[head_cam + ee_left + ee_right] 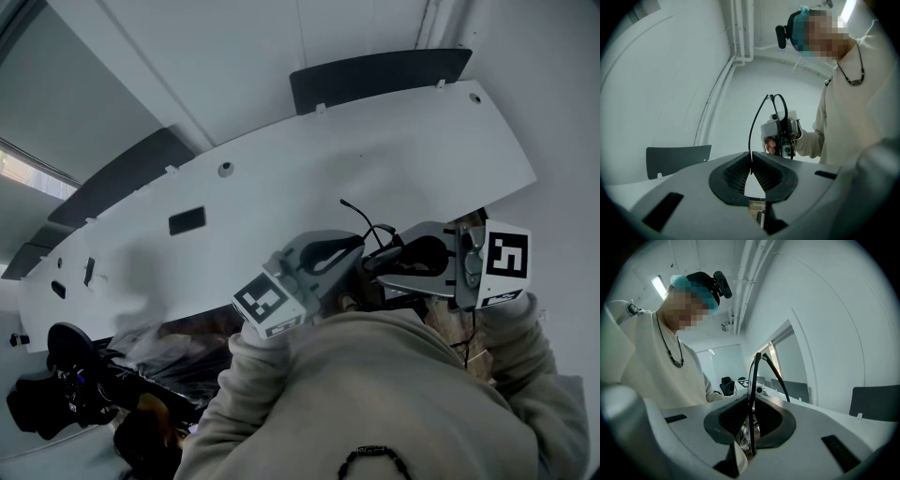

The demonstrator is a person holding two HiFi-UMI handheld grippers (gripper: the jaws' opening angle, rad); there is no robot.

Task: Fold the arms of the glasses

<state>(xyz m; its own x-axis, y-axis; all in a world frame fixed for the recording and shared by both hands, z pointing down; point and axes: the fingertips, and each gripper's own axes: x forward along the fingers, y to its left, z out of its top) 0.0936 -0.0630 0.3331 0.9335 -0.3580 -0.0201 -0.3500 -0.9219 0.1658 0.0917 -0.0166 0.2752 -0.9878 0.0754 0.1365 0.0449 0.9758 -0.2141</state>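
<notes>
The glasses are held in the air at the centre of the head view, between the two grippers and close to the person's pale sweatshirt. Only thin black wire-like parts of them can be made out there. The left gripper is seen left of centre and the right gripper right of centre, with their tips brought near each other.

In the left gripper view, the left gripper is seen clenched on a thin black arm of the glasses, which rises from between the closed jaws and curves toward the upper right. Beyond it, at centre frame, the right gripper is seen gripped by a hand.

In the right gripper view, the right gripper is likewise clamped on a thin black arm of the glasses, which stands upright at centre frame; a second thin black piece slopes down to the right from its top. Which part of the frame each jaw pair holds cannot be told.

A white table is spread across the middle of the head view, with dark chair backs along its upper edge. A dark cord necklace is worn over the sweatshirt
</notes>
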